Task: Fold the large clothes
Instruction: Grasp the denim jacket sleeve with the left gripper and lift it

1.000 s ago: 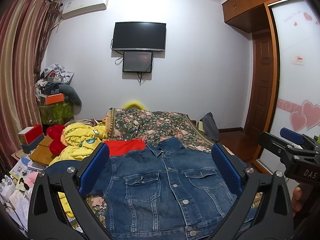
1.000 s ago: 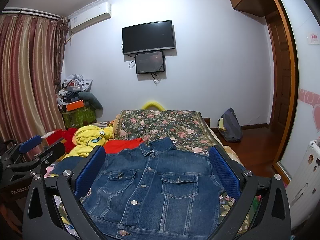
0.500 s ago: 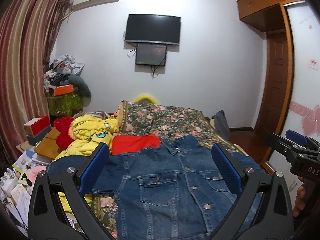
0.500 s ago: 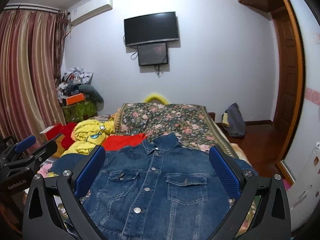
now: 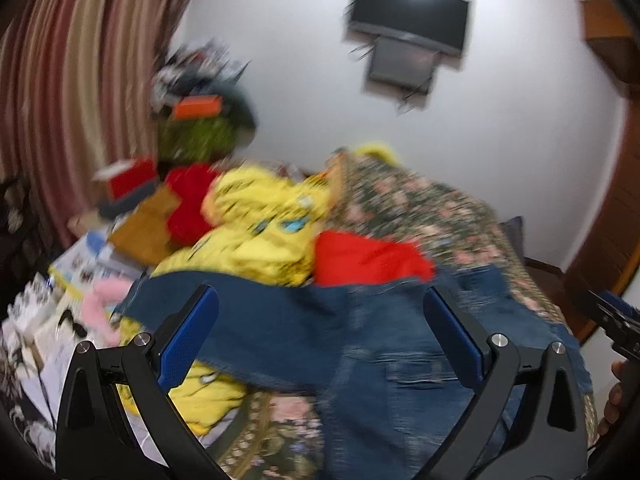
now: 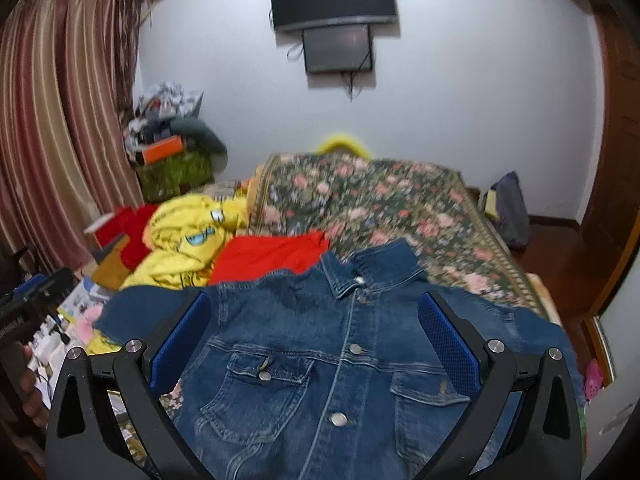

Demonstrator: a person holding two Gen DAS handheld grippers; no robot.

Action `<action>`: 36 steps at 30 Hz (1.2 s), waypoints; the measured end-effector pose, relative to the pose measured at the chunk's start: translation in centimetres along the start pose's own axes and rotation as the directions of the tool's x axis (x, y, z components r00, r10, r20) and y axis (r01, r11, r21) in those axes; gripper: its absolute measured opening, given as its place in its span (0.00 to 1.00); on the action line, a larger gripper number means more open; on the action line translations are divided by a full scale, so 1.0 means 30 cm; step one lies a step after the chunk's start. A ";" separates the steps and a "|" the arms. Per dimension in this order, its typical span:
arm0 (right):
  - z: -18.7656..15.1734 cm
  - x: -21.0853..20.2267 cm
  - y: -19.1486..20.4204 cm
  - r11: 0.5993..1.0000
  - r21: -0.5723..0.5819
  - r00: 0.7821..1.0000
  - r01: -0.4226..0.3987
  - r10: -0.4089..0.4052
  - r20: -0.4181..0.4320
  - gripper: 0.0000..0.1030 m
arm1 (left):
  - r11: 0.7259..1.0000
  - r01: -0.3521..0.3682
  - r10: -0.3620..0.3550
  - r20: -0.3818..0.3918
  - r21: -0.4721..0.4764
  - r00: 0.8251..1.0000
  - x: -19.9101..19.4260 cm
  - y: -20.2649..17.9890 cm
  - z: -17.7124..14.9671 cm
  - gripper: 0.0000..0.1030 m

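Note:
A blue denim jacket lies buttoned, front up, on the floral bedspread, collar toward the far wall. Its left sleeve stretches out over the yellow clothes. My left gripper hovers open above that sleeve and the jacket's left side, nothing between its blue pads. My right gripper is open too, above the chest pockets, and holds nothing. The left wrist view is blurred by motion. Each gripper shows at the edge of the other's view: the right gripper and the left gripper.
A yellow cartoon garment and a red garment lie left of the jacket. Boxes and papers crowd the left floor by the striped curtain. A dark bag leans by the wooden door on the right.
My left gripper has swung sharply left and tilted, now over the jacket's left sleeve. My right gripper has dipped closer to the jacket's chest. Both stay open.

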State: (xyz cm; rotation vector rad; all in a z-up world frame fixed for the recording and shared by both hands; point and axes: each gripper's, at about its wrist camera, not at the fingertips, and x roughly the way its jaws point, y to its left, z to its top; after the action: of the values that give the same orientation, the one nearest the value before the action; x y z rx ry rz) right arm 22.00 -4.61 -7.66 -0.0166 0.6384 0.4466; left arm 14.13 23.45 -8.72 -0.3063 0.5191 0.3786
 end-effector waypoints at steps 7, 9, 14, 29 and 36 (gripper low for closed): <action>-0.033 0.231 -0.034 0.998 0.056 0.976 -0.031 0.042 -0.212 1.00 | 0.974 -0.089 0.047 -0.199 -0.209 0.979 0.227 0.333 -0.060 1.00; -0.060 0.273 -0.057 0.997 0.083 0.967 -0.011 0.031 -0.253 1.00 | 0.962 -0.141 0.079 -0.256 -0.234 0.963 0.281 0.420 -0.096 1.00; -0.085 0.332 -0.108 0.993 0.103 0.948 0.055 -0.019 -0.319 1.00 | 0.948 -0.173 0.067 -0.363 -0.268 0.929 0.400 0.573 -0.182 1.00; -0.111 0.401 -0.131 0.993 0.090 0.920 0.077 -0.036 -0.390 1.00 | 0.864 -0.151 -0.091 -0.443 -0.481 0.892 0.660 0.852 -0.255 0.64; -0.117 0.402 -0.133 0.992 0.092 0.918 0.082 -0.039 -0.396 1.00 | 0.855 -0.210 -0.039 -0.463 -0.474 0.886 0.737 0.911 -0.256 0.45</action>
State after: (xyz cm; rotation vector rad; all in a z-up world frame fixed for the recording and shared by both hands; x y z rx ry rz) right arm 30.20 -3.96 -17.97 -0.0252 1.0559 0.3500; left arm 17.08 50.78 -31.93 -0.9134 0.9008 0.5389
